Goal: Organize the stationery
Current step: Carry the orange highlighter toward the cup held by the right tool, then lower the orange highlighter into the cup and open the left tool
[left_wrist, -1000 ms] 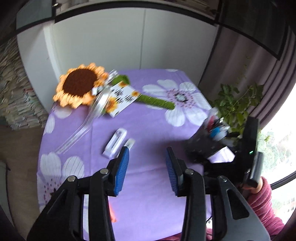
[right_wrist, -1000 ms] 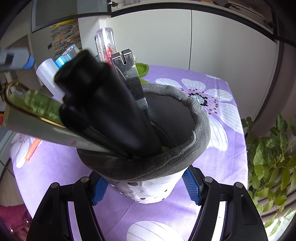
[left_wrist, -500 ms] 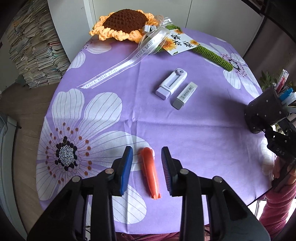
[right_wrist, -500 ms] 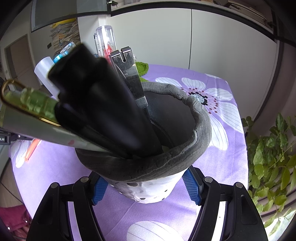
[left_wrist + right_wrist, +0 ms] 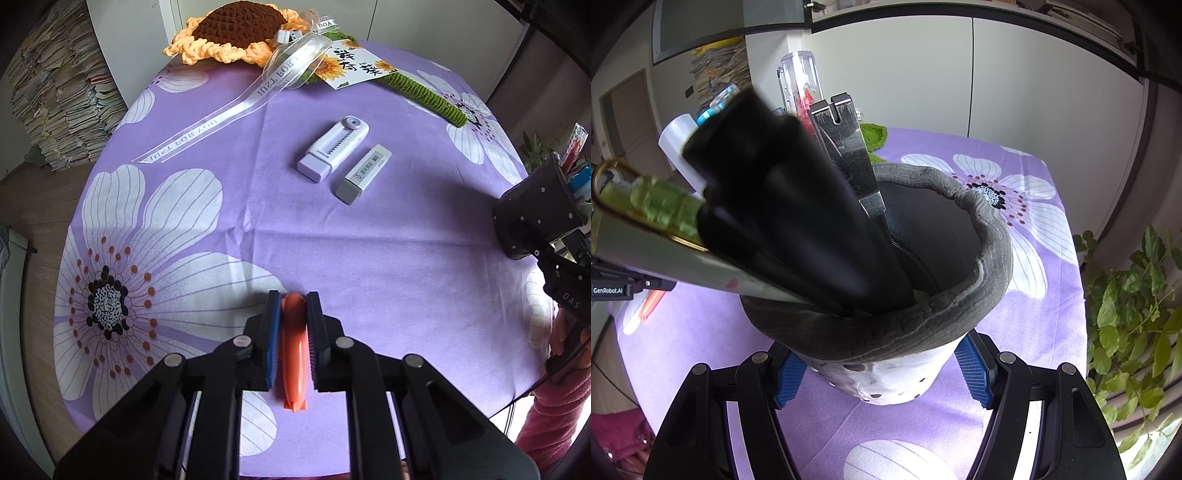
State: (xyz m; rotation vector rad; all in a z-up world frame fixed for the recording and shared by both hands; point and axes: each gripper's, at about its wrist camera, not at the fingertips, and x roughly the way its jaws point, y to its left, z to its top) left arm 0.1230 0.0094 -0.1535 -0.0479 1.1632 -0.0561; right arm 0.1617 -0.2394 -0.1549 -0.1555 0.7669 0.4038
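The left claw [image 5: 291, 319] has just been closing and now pinches an orange pen [image 5: 292, 354], smooth and rounded, which lies on the purple flowered counter [image 5: 369, 258]. The right claw [image 5: 882, 369] grips the grey pen holder [image 5: 923, 325], full of pens, at the counter's edge.

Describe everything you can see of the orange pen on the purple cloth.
The orange pen is a short, stubby, smooth piece that looks like plastic, with one rounded end pointing away from the camera and a small finned or clipped end nearest it. It lies flat on the purple flowered tablecloth, over a white petal. The left gripper has just closed on it: a blue pad presses each side at its far half. It shows in the right wrist view too, mostly hidden behind the left gripper.
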